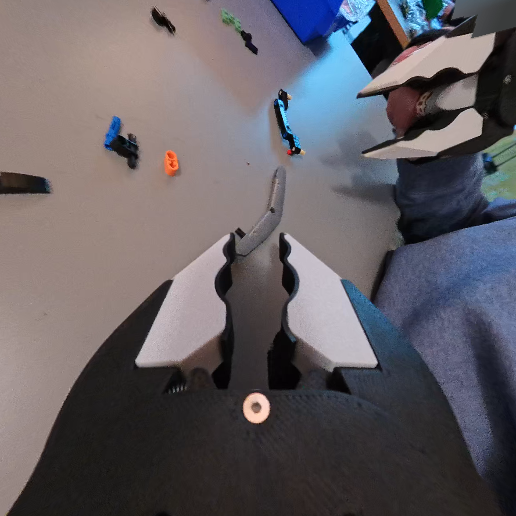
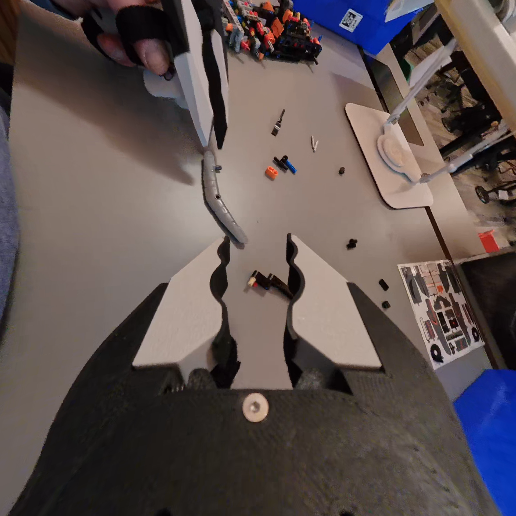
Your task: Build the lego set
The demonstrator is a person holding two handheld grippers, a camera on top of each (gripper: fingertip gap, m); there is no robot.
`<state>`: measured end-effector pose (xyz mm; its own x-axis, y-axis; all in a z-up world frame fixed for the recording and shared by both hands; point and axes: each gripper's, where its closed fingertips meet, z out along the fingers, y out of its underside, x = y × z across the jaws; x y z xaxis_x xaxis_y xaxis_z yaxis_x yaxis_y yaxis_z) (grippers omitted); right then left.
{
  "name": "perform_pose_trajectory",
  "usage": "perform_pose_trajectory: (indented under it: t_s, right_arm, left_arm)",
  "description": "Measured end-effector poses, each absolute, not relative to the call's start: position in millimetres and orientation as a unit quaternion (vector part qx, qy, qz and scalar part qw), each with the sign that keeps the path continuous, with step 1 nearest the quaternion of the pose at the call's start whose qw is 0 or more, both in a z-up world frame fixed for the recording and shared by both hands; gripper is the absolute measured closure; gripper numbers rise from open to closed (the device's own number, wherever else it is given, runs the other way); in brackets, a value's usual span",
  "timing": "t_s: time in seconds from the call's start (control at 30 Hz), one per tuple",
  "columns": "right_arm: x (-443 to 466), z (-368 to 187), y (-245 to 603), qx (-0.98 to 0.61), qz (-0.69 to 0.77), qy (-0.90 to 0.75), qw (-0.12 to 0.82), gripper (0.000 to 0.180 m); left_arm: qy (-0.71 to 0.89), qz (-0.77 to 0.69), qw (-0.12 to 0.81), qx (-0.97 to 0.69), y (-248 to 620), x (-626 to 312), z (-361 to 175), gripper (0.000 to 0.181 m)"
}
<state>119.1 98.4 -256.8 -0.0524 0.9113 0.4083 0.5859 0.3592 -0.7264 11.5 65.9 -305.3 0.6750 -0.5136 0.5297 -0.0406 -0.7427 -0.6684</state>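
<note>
Lying on table: bent grey beam (image 1: 268, 215); left tool (image 1: 255, 240), right tool (image 2: 258, 241) both gaping, empty.

Grey desk (image 2: 111, 251): bent grey beam (image 2: 213, 195) centre; orange connector (image 2: 271, 172) at 1 o'clock; brick pile (image 2: 273, 30) at 12; sticker sheet (image 2: 441, 310) at 4.

Right gripper (image 2: 258, 241) low over grey counter (image 2: 111, 237), fingers (image 2: 195, 301) spread apart, nothing between them. Bent grey lego beam (image 2: 215, 198) lies flat on counter, near end just beside left fingertip. Left gripper (image 2: 213, 146) at beam's far end, seen edge-on; gap not readable. Small black lego assembly (image 2: 269, 282) on counter between right gripper's fingers. Orange piece (image 2: 271, 172) and black-blue piece (image 2: 284, 164) beyond. Sticker sheet (image 2: 439, 310) at right edge. Heap of lego parts (image 2: 273, 30) far back.
</note>
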Motion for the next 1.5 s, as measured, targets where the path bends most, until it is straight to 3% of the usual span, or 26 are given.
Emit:
perform_pose_trajectory:
  t_s: [0.37,0.53,0.67,0.97,1.17,1.5]
  right_arm:
    - [174.2,-283.3,138.0,-0.628,0.161,-0.658,0.383,0.142]
    - [180.9,-284.7,147.8,-0.642,0.152,-0.646,0.384,0.143]
    - [181.1,-288.3,159.1,-0.647,0.149,-0.645,0.380,0.144]
    - [166.1,-283.8,176.3,-0.640,0.162,-0.651,0.375,0.144]
    - [141.4,-273.8,187.0,-0.632,0.171,-0.660,0.368,0.145]
    - [78.1,-270.1,223.4,-0.634,0.193,-0.672,0.330,0.142]
  left_arm:
    - [0.316,-0.247,0.366,-0.840,68.3,49.8,-298.1,0.155]
    - [0.359,-0.214,0.337,-0.844,82.8,68.0,-312.9,0.157]
    - [0.381,-0.206,0.300,-0.850,77.6,69.8,-328.8,0.169]
    - [0.439,-0.200,0.281,-0.829,50.0,55.5,-327.2,0.171]
    - [0.405,-0.230,0.342,-0.816,51.6,34.7,-297.5,0.165]
    - [0.349,-0.223,0.377,-0.829,39.7,-7.6,-293.5,0.166]
